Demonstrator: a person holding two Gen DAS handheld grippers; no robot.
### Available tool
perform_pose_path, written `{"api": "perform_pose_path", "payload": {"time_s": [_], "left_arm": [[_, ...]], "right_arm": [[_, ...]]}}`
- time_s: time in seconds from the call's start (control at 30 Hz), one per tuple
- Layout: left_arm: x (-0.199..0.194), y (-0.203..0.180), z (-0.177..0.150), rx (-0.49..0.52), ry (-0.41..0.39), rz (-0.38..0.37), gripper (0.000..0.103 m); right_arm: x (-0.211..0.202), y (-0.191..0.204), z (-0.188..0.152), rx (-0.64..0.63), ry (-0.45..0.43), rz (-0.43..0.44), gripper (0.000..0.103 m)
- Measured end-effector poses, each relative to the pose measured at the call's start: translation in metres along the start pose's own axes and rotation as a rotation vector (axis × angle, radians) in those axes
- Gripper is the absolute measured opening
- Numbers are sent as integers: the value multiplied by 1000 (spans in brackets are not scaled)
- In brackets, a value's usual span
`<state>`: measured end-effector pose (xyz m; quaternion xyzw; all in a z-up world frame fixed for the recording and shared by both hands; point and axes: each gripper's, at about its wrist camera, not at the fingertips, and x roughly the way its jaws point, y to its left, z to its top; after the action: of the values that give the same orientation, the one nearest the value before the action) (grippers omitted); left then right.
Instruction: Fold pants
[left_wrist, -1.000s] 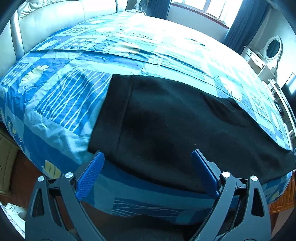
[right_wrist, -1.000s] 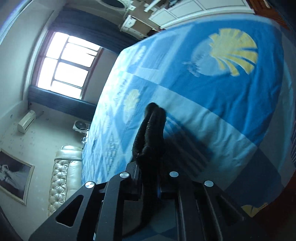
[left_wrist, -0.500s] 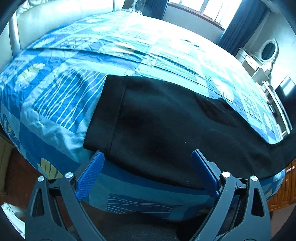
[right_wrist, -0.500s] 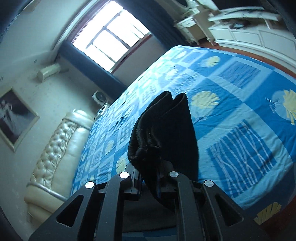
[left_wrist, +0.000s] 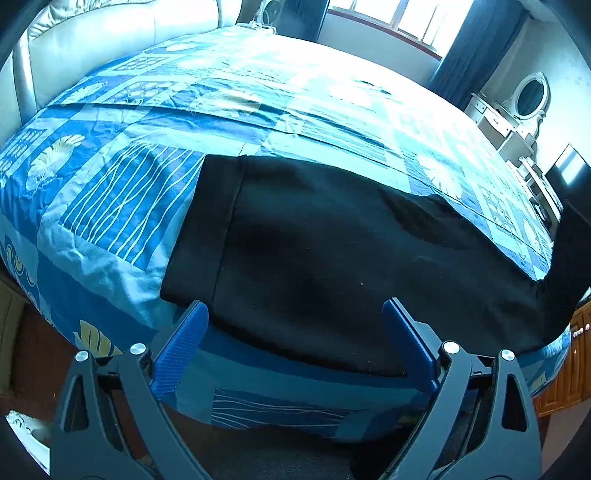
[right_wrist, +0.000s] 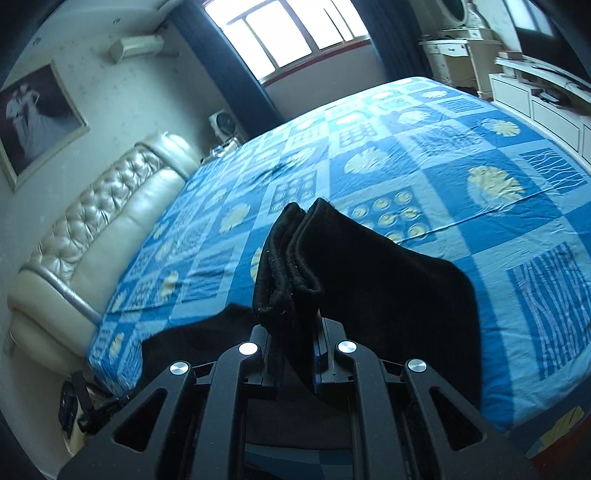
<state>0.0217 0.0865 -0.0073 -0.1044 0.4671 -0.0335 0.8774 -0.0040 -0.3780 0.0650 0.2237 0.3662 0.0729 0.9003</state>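
Leg ends lifted for fold.
Right gripper (right_wrist: 295, 354) clamps pants (left_wrist: 332, 251) hems, swung up over bed (left_wrist: 122, 192) since a second ago; left gripper (left_wrist: 295, 350) spread, empty.

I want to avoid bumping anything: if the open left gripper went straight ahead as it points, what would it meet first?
Most likely the black pants lying flat on the bedspread; the left gripper points at them, though depth is unclear.

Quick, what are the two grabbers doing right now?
Left gripper: open, holding nothing, above the pants near the bed edge.
Right gripper: shut on the pants' bunched end, lifted off the bed.
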Motion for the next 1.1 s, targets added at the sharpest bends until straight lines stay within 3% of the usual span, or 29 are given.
{"api": "perform_pose_path", "payload": {"time_s": [0.47,0.87,1.1], "left_arm": [[0,-9,-3,35,-2,2,95],[2,-13,-3,42,2,-4,95],[3,-13,-4,39,5,-4,95]], "right_arm": [[103,56,-79,-172,195,-99,11],[119,84,-114,-351,240,-171,11],[124,88,-125,-374,274,-165,17]]}}
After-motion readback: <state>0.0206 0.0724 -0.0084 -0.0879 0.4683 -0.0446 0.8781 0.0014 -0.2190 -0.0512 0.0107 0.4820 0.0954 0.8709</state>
